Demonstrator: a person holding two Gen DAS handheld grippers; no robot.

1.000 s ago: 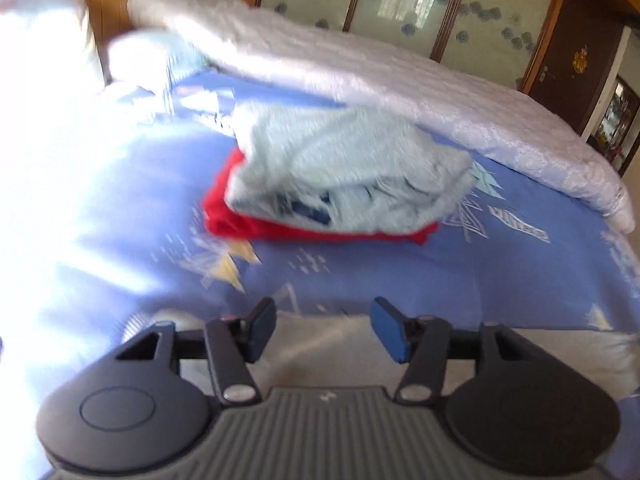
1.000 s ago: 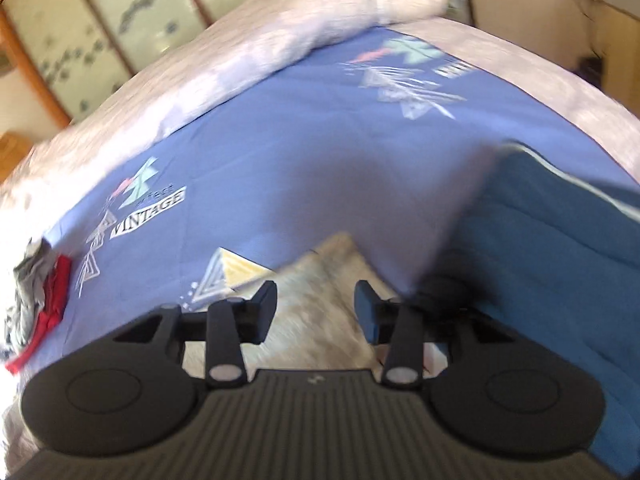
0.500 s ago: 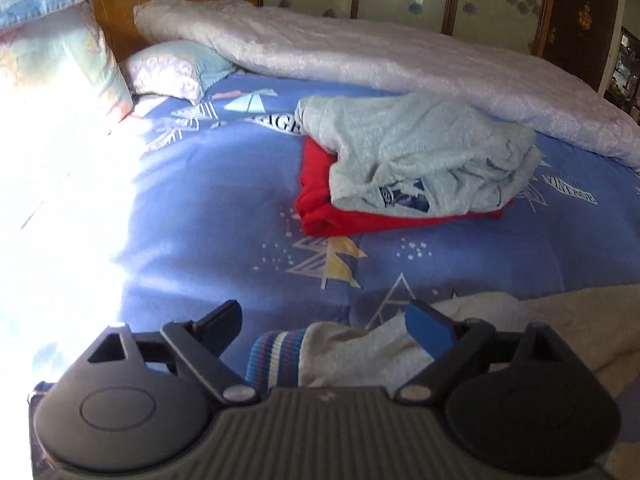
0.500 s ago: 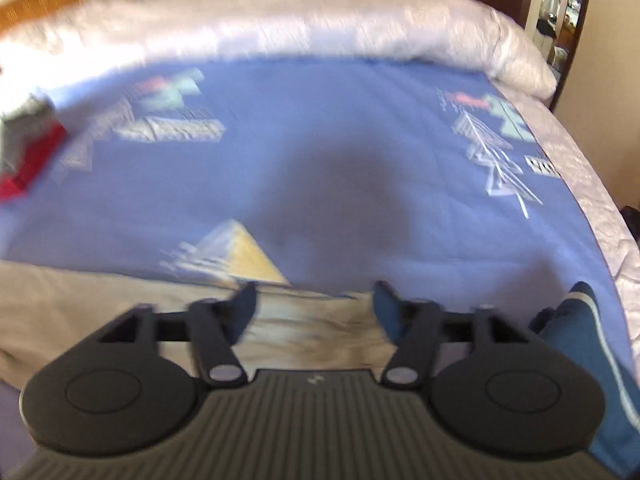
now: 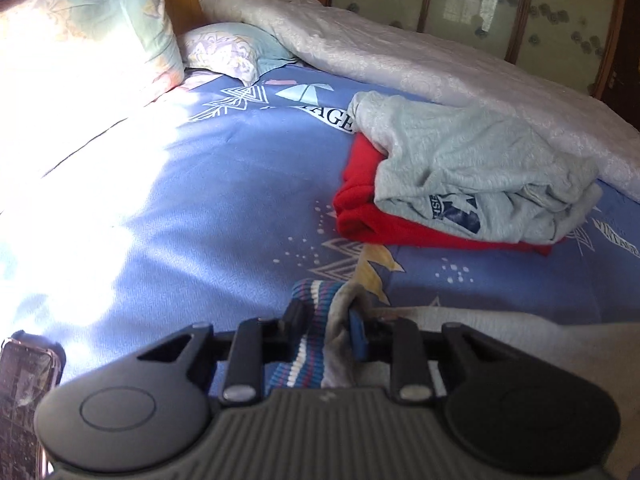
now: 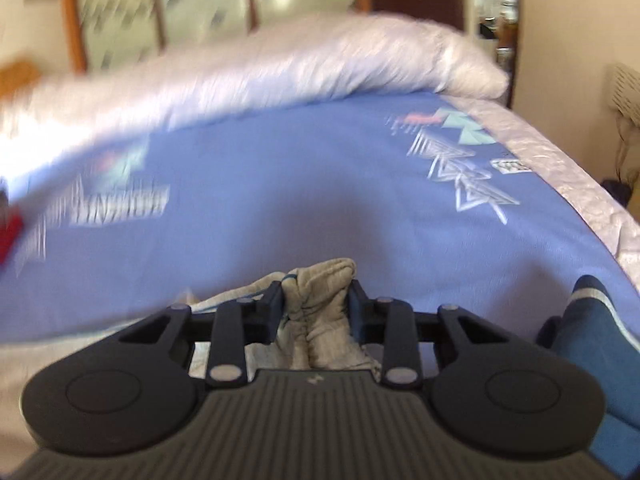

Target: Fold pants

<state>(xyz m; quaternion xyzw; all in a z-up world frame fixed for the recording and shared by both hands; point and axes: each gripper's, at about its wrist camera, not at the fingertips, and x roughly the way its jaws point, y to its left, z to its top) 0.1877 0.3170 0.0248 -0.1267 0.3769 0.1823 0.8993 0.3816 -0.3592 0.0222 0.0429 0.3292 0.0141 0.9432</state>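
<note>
Beige-grey pants (image 5: 520,340) lie across the near part of the blue bed. My left gripper (image 5: 326,322) is shut on their striped waistband (image 5: 310,320), which is bunched between the jaws. My right gripper (image 6: 316,300) is shut on a bunched beige end of the pants (image 6: 320,312), held a little above the sheet. The pants also spread to the left in the right wrist view (image 6: 80,360). The right wrist view is blurred.
A folded red garment (image 5: 372,220) with a light grey shirt (image 5: 472,168) on top lies mid-bed. A white quilt (image 5: 440,68) runs along the far side. Pillows (image 5: 100,40) are at the left. A phone (image 5: 24,380) lies near left. A dark blue garment (image 6: 592,340) is at right.
Both grippers were open over the pants and have now shut on the fabric: the left on the striped waistband, the right on the other end. Both views have swung.
</note>
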